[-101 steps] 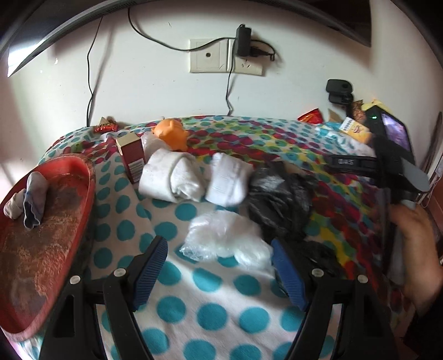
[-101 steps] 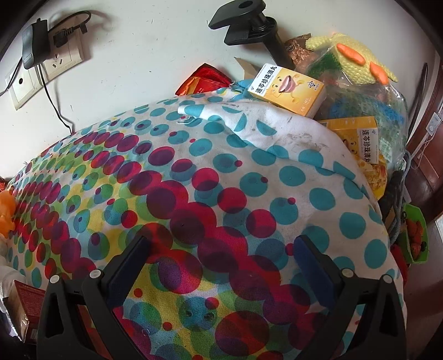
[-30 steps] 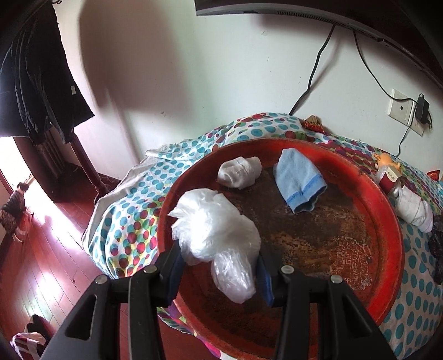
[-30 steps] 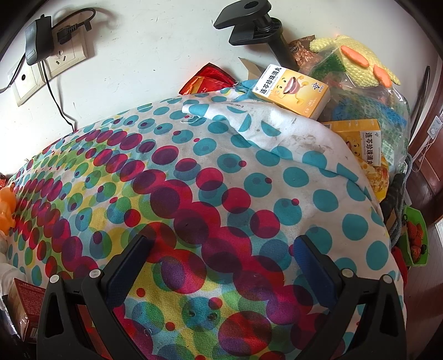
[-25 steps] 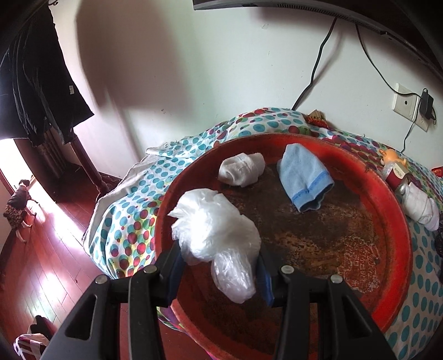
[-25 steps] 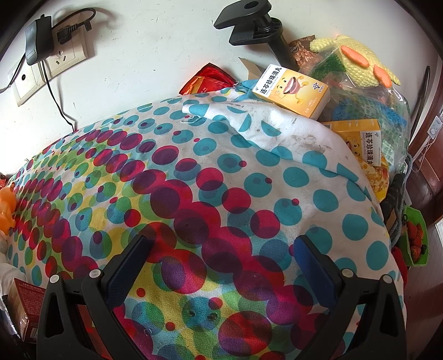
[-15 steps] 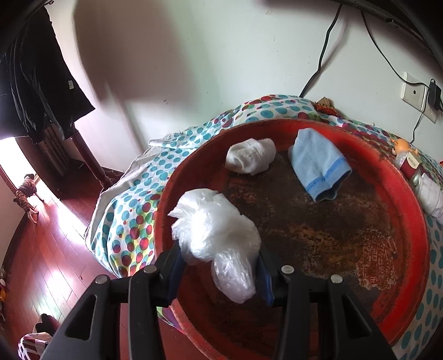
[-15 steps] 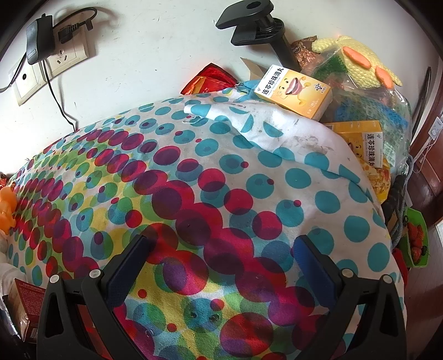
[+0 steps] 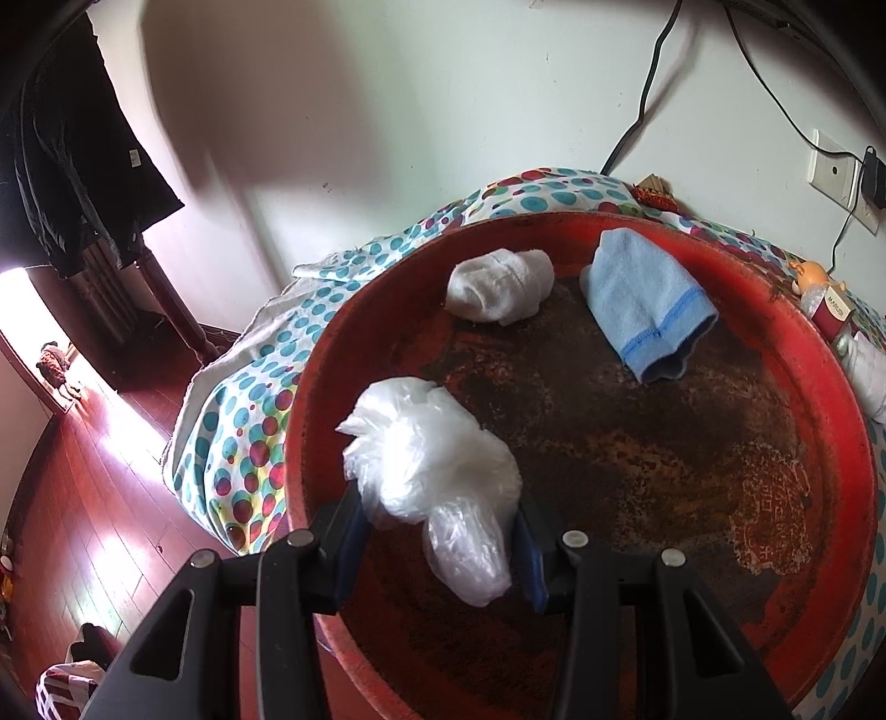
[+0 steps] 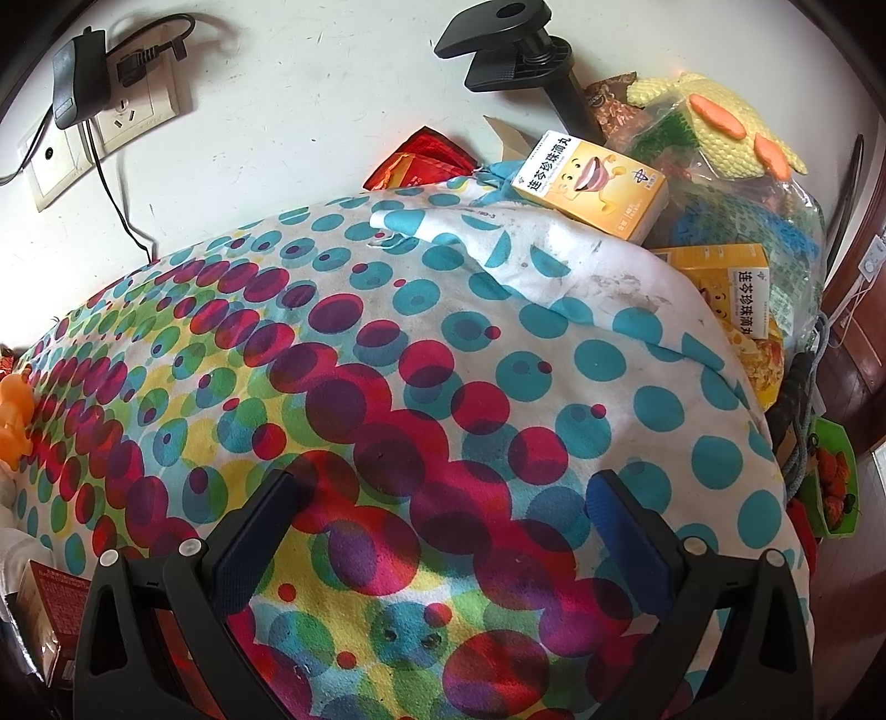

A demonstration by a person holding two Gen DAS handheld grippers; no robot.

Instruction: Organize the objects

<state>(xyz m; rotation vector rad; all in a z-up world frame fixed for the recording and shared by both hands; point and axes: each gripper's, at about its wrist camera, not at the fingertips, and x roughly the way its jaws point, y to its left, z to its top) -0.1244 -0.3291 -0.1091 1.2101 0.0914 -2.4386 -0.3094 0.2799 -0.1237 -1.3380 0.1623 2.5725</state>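
My left gripper [image 9: 440,540] is shut on a crumpled clear plastic bag [image 9: 426,459], held over the near left part of a big round red tray [image 9: 853,498]. The tray's worn brown floor holds a rolled white sock [image 9: 498,285] and a folded light blue sock [image 9: 645,302] at its far side. In the right wrist view my right gripper [image 10: 443,498] stands open over the polka-dot cloth [image 10: 387,387], with nothing between its fingers.
The tray lies on a dotted cloth [image 9: 243,410] near its left edge, with wooden floor [image 9: 83,498] below. A red box [image 9: 833,315] and an orange toy [image 9: 808,274] sit past the tray's right rim. Yellow boxes [image 10: 590,185], a knitted duck [image 10: 725,133] and a black clamp [image 10: 509,50] crowd the far right.
My left gripper has sunk closer to the tray with the plastic bag still in it, and the tray fills more of the view. The right gripper has not moved.
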